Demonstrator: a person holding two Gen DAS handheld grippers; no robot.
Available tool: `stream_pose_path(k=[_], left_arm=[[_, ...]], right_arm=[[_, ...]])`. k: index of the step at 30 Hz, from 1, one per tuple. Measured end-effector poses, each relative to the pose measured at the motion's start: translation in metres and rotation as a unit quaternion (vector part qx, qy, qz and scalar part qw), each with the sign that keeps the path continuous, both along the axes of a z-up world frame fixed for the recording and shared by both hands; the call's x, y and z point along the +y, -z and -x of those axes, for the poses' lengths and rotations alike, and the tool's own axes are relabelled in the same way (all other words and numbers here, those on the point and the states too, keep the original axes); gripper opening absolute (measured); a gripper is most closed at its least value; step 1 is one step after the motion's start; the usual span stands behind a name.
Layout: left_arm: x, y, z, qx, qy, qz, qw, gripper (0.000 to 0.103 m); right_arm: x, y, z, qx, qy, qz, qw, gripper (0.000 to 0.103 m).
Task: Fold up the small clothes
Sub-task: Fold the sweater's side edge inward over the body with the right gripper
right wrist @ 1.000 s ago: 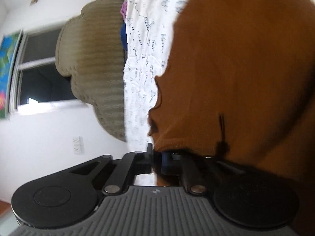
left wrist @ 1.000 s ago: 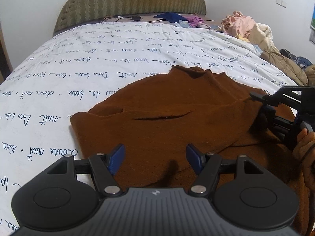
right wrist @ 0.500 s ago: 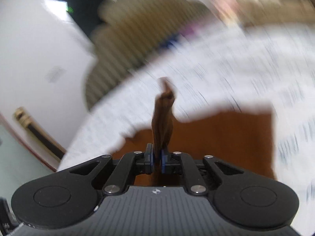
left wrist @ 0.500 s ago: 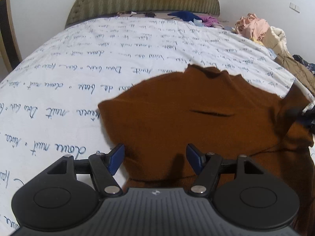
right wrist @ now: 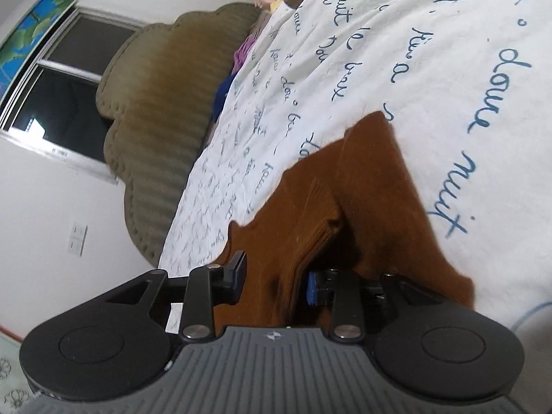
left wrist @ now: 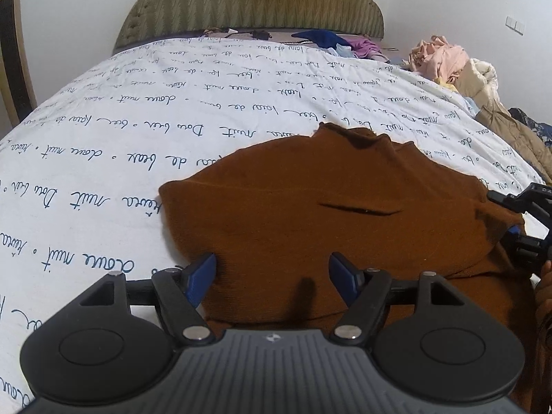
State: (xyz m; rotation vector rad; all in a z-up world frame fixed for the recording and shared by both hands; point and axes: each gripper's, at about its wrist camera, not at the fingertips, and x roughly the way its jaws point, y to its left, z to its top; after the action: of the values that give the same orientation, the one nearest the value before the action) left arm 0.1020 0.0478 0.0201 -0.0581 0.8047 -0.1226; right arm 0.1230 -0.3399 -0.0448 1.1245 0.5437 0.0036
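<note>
Brown garment on my bed, both grippers released.
White script-printed bedsheet (left wrist: 145, 145) fills the frame; rust-brown knitted garment (left wrist: 310, 214) lies centre-right; left gripper (left wrist: 272, 272) gapes above it; right gripper (right wrist: 276, 279) jaws, just opening, straddle its fold.

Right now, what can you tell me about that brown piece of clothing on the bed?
The brown garment is a soft, rust-coloured knit lying mostly flat on the white bedspread printed with blue handwriting. Part of it is doubled over, with a dark slit-like crease across the middle. The left gripper hovers open above its near edge. The right gripper has just been opening, and a fold of the fabric lies between its jaws.
</note>
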Motion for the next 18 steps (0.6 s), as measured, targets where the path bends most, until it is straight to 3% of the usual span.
stream_pose_path(k=[1,2,3,8,13,18], left_arm=[[-0.002,0.001,0.000,-0.001,0.000,-0.004,1.0000,0.072],[-0.003,0.001,-0.001,-0.001,-0.001,-0.006,1.0000,0.072],[-0.003,0.001,-0.001,-0.002,-0.001,-0.005,1.0000,0.072],[-0.004,0.001,-0.001,-0.009,-0.001,0.007,0.9999,0.073],[-0.010,-0.002,0.001,-0.021,0.004,0.008,0.9997,0.077],[-0.018,0.001,0.001,-0.026,0.006,-0.010,0.9996,0.078]], right_arm=[[0.001,-0.001,-0.001,0.004,0.000,0.010,1.000,0.026],[0.004,-0.003,-0.002,0.006,0.000,0.024,1.000,0.014],[0.007,-0.005,-0.004,0.005,-0.001,0.039,0.999,0.013],[0.012,-0.022,0.002,-0.009,0.004,0.126,0.992,0.012],[0.000,-0.030,0.011,-0.010,0.027,0.174,0.984,0.012],[-0.005,-0.022,0.009,0.020,0.017,0.197,0.980,0.016]])
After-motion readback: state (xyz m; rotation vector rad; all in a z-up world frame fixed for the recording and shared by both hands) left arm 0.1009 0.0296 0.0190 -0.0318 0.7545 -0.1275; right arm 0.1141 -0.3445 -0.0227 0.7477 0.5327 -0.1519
